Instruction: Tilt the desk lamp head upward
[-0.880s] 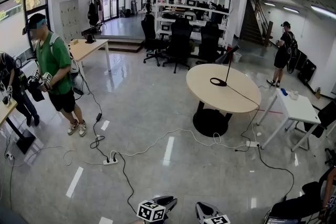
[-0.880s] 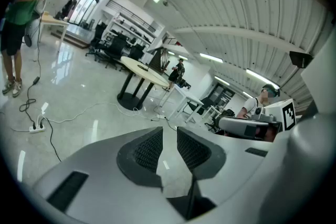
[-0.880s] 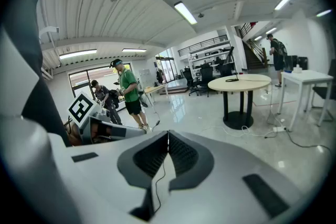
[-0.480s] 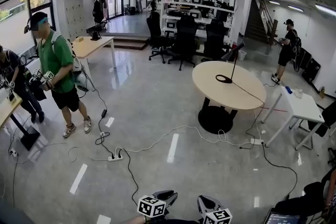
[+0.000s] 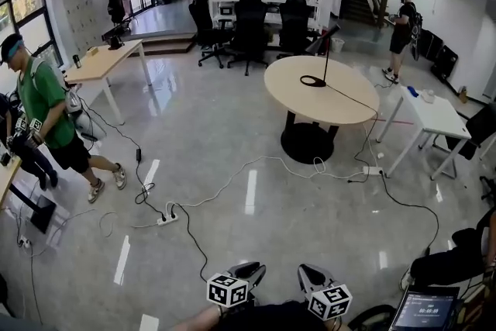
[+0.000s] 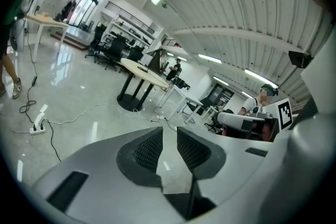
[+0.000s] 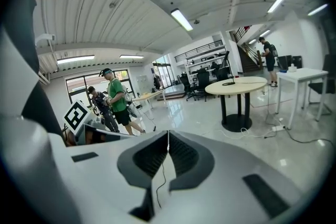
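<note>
- A person in a green shirt (image 5: 40, 106) stands at the far left, well apart from the work, and carries marker cubes as well. They pose no hazard unless they wander across.
- A power strip (image 5: 164, 219) and loose floor cables (image 5: 232, 186) lie between the wearer and the round counter. I judge the likeliest mishap to be a foot catching one on the way over.
- The left tongs (image 6: 169, 136) are held low and close to the body. Their pads are drawn nearly together and nothing is between them.
- The right tongs (image 7: 168, 147) are just beside them, pads meeting at the tips, also empty. Both must be opened before the lamp head can be taken, and arriving closed risks only nudging it.
- The desk lamp (image 5: 326, 54) stands upright on the round counter (image 5: 341, 108), far across the floor, with its head angled at the top of a thin stem.
- The lamp cord (image 5: 364, 116) trails over the counter edge to the floor. Snagging it could drag the lamp.
- The slim stem and flat base look light. Pushing the head up without steadying the base may slide or tip the lamp.
- The only markings are the black-and-white squares on the cubes. A screen (image 5: 422, 312) at the bottom right shows figures too small to read.
</note>
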Tool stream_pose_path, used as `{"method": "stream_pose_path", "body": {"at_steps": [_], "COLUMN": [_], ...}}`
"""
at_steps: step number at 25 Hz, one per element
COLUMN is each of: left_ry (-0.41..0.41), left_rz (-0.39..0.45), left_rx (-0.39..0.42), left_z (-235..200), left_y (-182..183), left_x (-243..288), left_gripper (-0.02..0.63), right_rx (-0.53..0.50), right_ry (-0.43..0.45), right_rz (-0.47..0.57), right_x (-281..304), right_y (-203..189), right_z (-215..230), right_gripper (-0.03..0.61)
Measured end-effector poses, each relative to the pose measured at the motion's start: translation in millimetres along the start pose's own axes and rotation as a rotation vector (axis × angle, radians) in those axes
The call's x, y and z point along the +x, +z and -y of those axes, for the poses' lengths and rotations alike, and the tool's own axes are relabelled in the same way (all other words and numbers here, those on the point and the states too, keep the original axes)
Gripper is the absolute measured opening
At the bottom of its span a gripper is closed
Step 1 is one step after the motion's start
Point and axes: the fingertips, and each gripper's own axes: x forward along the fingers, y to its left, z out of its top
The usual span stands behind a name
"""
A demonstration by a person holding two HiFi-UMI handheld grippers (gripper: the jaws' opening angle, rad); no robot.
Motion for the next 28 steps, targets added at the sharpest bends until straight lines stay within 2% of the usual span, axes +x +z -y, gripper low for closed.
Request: {"method": "stream_pose_path", "body": {"at_steps": [7,13,17,23,28], "left_ry": [-0.029,-0.063,-0.064,-0.008,0.074], "left_rz": [-0.019,-0.074,-0.096,-0.071,-0.033], "left_rx": [0.016,-0.029,-0.032,-0.05,-0.087], "left_z": [13,18,21,9,-10], "left_y": [0,-25,-28,0,33], "left_x": [5,8,14,29,53], "left_gripper": [0.089,0.089,0.089,0.089,0.089], "right_rx": [0.025,0.068,0.093,0.062,0.065], "right_ry": [-0.036,-0.054,-0.078,0.03,0.077], "right_rz": [-0.004,-0.051,-0.066,-0.105,-0.088], "right_x": [-12,-23,-23,13,43], "right_y": [0,-26,-25,-9,24], "right_z": [5,5,18,23,62], "right_gripper": [0.005,0.005,0.005,0.005,0.005]}}
